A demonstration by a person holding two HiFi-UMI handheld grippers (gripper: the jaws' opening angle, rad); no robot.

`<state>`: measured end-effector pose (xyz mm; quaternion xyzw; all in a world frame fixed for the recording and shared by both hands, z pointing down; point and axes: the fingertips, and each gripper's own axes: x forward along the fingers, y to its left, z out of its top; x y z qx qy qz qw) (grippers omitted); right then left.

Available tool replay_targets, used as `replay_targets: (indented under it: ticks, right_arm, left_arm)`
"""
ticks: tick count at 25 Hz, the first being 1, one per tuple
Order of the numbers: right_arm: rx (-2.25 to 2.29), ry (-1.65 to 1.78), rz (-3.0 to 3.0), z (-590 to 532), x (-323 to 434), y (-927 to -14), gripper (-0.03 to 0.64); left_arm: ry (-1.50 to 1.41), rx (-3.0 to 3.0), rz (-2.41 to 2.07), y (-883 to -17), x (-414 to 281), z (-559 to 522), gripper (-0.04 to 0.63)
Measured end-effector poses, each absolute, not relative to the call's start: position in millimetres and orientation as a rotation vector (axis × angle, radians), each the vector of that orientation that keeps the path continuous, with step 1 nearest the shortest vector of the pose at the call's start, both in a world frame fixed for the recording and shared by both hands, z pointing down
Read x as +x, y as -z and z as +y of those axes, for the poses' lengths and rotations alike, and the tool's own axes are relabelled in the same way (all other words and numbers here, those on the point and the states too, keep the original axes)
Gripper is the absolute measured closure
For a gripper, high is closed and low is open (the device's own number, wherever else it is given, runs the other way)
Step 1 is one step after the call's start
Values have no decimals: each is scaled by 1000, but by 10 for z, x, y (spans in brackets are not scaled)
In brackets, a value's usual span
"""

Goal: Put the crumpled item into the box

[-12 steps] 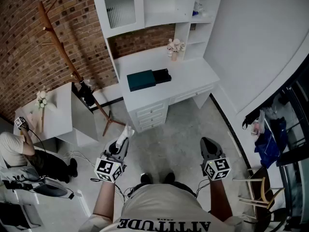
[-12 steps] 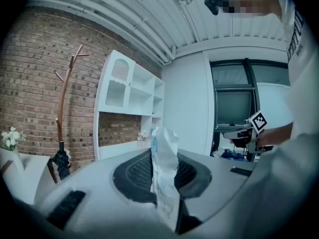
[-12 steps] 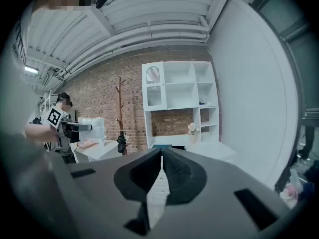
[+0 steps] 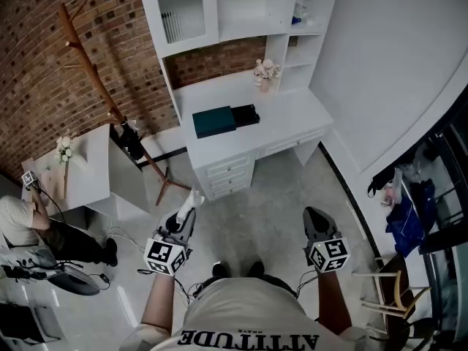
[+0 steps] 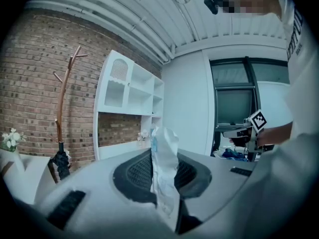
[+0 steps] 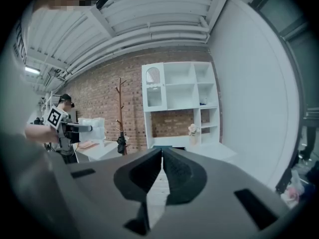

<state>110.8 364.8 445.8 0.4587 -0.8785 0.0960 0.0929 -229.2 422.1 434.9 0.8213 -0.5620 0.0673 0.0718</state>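
Observation:
My left gripper [image 4: 188, 210] is shut on a crumpled white item [image 4: 194, 198] that sticks up from between its jaws; in the left gripper view the crumpled item [image 5: 164, 171] stands upright in the left gripper [image 5: 165, 188]. The box [image 4: 214, 121], dark teal with a black part at its right end, lies on the white desk [image 4: 292, 115] well ahead of me. My right gripper [image 4: 314, 216] hangs at my right, shut and empty; the right gripper view shows its jaws [image 6: 162, 158] pressed together. Both grippers are over the floor, far from the box.
A white shelf unit [image 4: 241, 9] rises over the desk, with a small flower vase [image 4: 264, 73] on the desktop. A wooden coat stand [image 4: 110, 101] and a low white table [image 4: 88, 170] are at the left, where a person [image 4: 29, 225] sits. A wooden chair [image 4: 391, 287] is at the right.
Both grippers stay where they were. The seated person at the left has shifted slightly.

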Motion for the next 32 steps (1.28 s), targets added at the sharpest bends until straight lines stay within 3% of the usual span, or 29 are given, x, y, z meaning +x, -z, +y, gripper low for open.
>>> replay_targets:
  ticks: [32]
  right_arm:
    - [1208, -363, -2659, 3141, 1812, -4709, 581]
  left_arm:
    - [-254, 2354, -1789, -4451, -1499, 3953, 522]
